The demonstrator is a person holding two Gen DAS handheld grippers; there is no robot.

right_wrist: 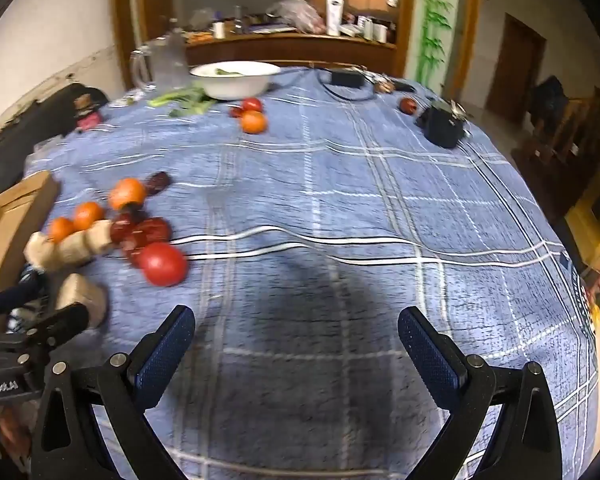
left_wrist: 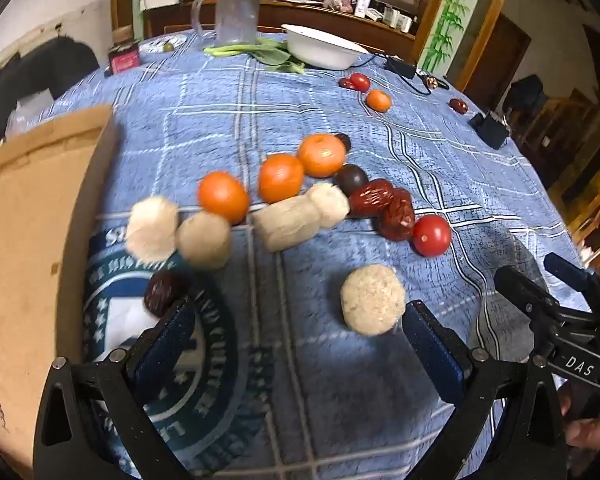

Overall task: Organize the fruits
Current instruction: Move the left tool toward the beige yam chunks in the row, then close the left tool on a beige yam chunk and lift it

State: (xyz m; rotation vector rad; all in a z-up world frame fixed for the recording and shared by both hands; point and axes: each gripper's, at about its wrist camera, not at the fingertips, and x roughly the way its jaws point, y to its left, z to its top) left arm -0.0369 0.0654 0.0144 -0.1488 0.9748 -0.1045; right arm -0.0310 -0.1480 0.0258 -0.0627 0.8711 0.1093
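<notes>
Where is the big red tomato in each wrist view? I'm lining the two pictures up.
Left wrist: the red tomato sits right of centre, at the right end of the fruit cluster.
Right wrist: the red tomato sits left of centre.
Shared landmark: the white bowl at the table's far edge.

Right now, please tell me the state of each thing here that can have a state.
left gripper: jaws open, holding nothing
right gripper: jaws open, holding nothing
cardboard box: open at the top
white bowl: upright, some greens inside
clear pitcher: upright
tomato: whole, lying on the cloth
</notes>
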